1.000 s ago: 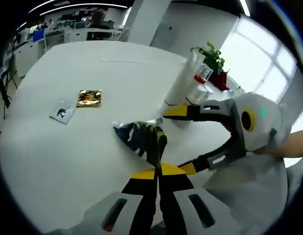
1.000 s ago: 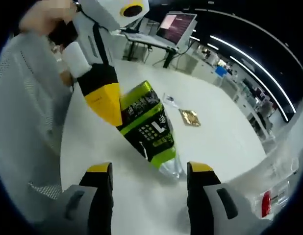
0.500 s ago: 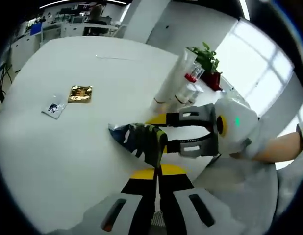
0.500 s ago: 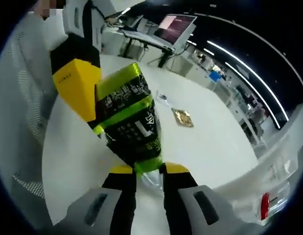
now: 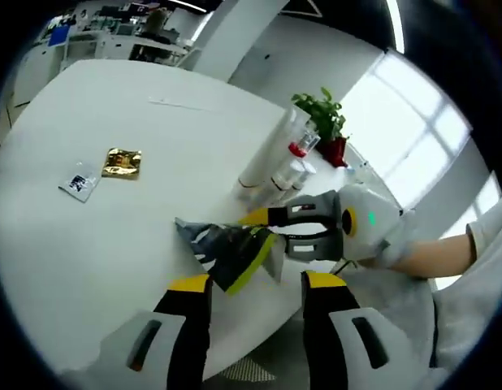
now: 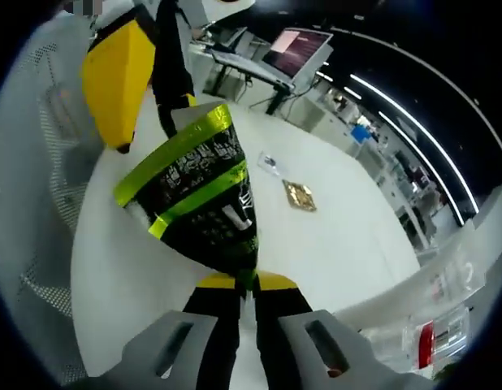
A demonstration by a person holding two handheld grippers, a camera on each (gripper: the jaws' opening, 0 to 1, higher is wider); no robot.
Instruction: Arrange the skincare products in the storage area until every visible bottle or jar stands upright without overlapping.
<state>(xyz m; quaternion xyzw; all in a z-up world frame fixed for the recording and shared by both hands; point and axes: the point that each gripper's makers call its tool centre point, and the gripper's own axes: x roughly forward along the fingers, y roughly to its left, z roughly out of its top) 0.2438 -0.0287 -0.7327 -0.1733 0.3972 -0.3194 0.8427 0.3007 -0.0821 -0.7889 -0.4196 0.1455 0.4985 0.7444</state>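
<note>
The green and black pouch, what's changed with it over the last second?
A handover: the left gripper opened and let go of the green and black pouch, while the right gripper closed on its lower end. The gold sachet and white sachet stayed on the table.

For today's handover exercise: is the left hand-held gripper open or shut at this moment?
Open. In the left gripper view its two yellow-tipped jaws stand apart around the left hand-held gripper, and the green-and-black sachet is pinched instead by the right hand-held gripper.

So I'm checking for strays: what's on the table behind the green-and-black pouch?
Behind the green-and-black pouch, a gold sachet and a small white sachet lie on the white table. The table directly behind the pouch is covered.
</note>
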